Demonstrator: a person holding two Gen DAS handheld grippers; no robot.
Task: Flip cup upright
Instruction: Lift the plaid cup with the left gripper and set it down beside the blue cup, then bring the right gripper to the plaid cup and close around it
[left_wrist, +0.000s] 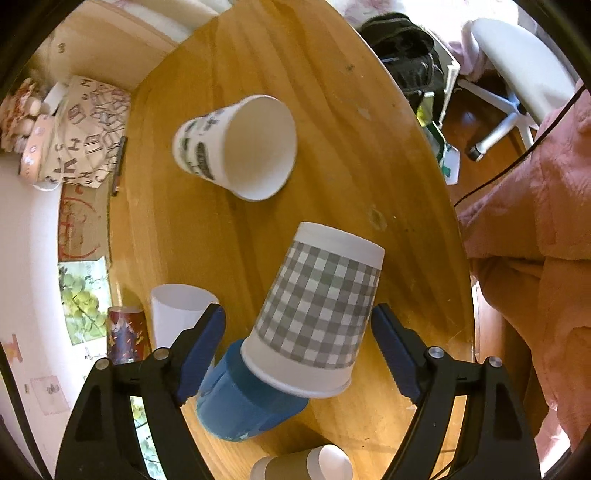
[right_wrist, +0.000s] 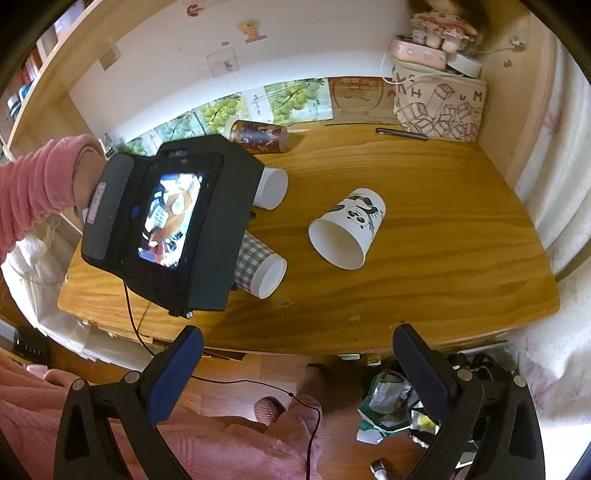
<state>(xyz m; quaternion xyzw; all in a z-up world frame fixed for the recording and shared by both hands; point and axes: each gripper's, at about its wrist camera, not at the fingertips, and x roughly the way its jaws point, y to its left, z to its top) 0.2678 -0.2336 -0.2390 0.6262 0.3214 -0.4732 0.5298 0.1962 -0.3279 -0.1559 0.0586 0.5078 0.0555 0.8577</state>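
Observation:
A grey checked paper cup (left_wrist: 319, 306) lies on its side on the wooden table (left_wrist: 332, 110), its base toward the far side. My left gripper (left_wrist: 297, 354) is open, its blue pads on either side of the cup and apart from it. The same cup (right_wrist: 258, 267) shows in the right wrist view, half hidden under the left gripper's body (right_wrist: 170, 221). A white panda cup (right_wrist: 349, 227) lies on its side mid-table and also shows in the left wrist view (left_wrist: 236, 146). My right gripper (right_wrist: 297, 363) is open and empty, off the table's near edge.
A blue cup (left_wrist: 240, 402) lies under the checked cup's rim. A plain white cup (left_wrist: 177, 314), a dark red cup (left_wrist: 123, 334) and a brown-banded cup (left_wrist: 303, 465) are nearby. A patterned bag (right_wrist: 439, 107) and a pen (right_wrist: 400, 133) sit at the back. A chair (left_wrist: 517, 74) stands beyond the table.

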